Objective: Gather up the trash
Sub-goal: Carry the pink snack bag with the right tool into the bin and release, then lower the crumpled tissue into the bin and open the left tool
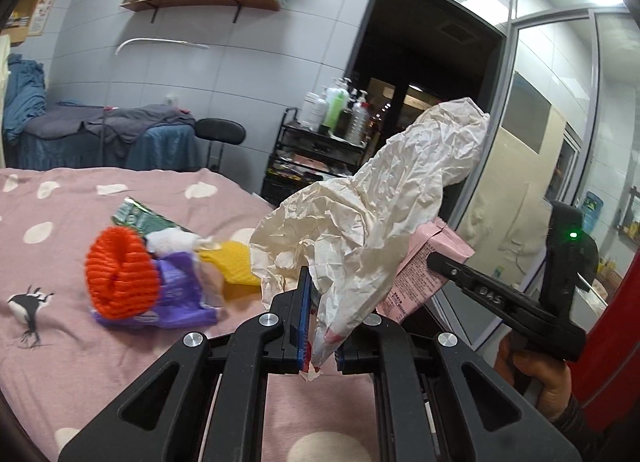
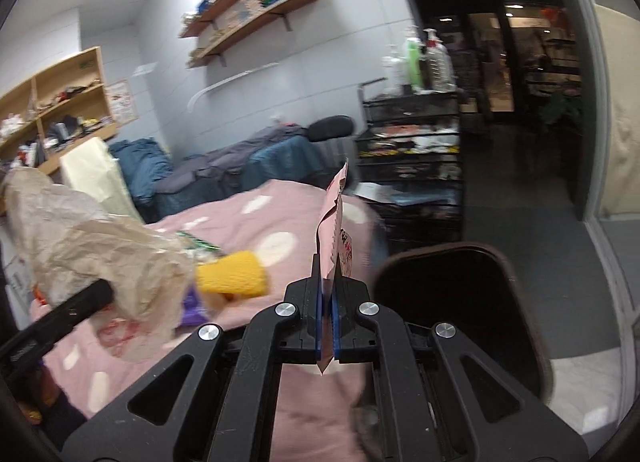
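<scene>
My left gripper (image 1: 322,322) is shut on a crumpled white paper wrapper (image 1: 372,202) and holds it above the pink bed; the wrapper also shows in the right wrist view (image 2: 100,246). My right gripper (image 2: 329,314) is shut on a thin pink packet (image 2: 334,230), held upright; it also shows in the left wrist view (image 1: 424,274), just right of the paper. On the bed lie an orange knitted piece (image 1: 120,274), a purple wrapper (image 1: 180,294), a yellow knitted piece (image 1: 236,262), a green packet (image 1: 140,216) and a white wad (image 1: 172,240).
A dark bin (image 2: 464,302) with its mouth open stands right of the bed below my right gripper. A black trolley (image 1: 316,154) with bottles stands by the dark doorway. A second bed with blue-grey covers (image 1: 108,134) lies behind. Shelves hang on the wall.
</scene>
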Motion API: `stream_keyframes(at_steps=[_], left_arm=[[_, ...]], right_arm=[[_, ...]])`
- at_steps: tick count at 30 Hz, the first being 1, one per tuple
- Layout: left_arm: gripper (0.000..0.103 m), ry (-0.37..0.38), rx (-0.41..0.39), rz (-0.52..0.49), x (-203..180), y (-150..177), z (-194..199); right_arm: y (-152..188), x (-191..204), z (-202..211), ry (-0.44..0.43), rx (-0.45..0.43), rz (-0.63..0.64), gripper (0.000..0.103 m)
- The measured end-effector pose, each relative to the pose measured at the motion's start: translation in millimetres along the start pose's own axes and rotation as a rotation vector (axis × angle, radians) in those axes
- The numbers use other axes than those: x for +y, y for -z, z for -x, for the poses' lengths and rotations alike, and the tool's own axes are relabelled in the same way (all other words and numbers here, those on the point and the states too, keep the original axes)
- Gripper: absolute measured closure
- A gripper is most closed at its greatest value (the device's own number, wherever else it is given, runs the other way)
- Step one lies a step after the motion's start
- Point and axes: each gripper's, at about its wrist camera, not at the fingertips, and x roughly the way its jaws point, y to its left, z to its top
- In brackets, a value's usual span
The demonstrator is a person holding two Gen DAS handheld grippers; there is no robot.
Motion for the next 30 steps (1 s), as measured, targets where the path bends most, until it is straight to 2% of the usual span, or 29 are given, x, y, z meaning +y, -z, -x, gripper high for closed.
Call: stream_keyframes(at_steps=[8, 16, 18, 21, 22, 23, 30], left_arm=[[0.093, 0.053, 0.066, -0.048, -21, 6, -31], [0.093, 0.083, 0.124, -0.052, -31, 13, -50], [0.093, 0.085, 0.134, -0.061, -35, 15, -53], [0.093, 0.091, 0.149, -0.068, -39, 17, -59], [0.093, 0.094, 0.155, -0.068, -41, 17, -61], [0.093, 0.097, 0.16, -0.07, -42, 18, -62], [0.093, 0.117, 0.189, -0.08, -53, 19, -75]], right_arm=[[17, -53, -52, 0.146, 0.138, -0.061, 0.099], [44, -69, -94, 0.22, 0.277, -0.066, 0.097], [53, -71, -101, 0.2, 0.318, -0.077, 0.093], [61, -71, -100, 0.191, 0.324, -0.098, 0.064], [63, -72, -96, 0.189, 0.313, -0.109, 0.052], [64, -71, -93, 0.187, 0.307, -0.116, 0.047], [55, -77, -66, 0.202, 0.232, -0.159, 0.039]])
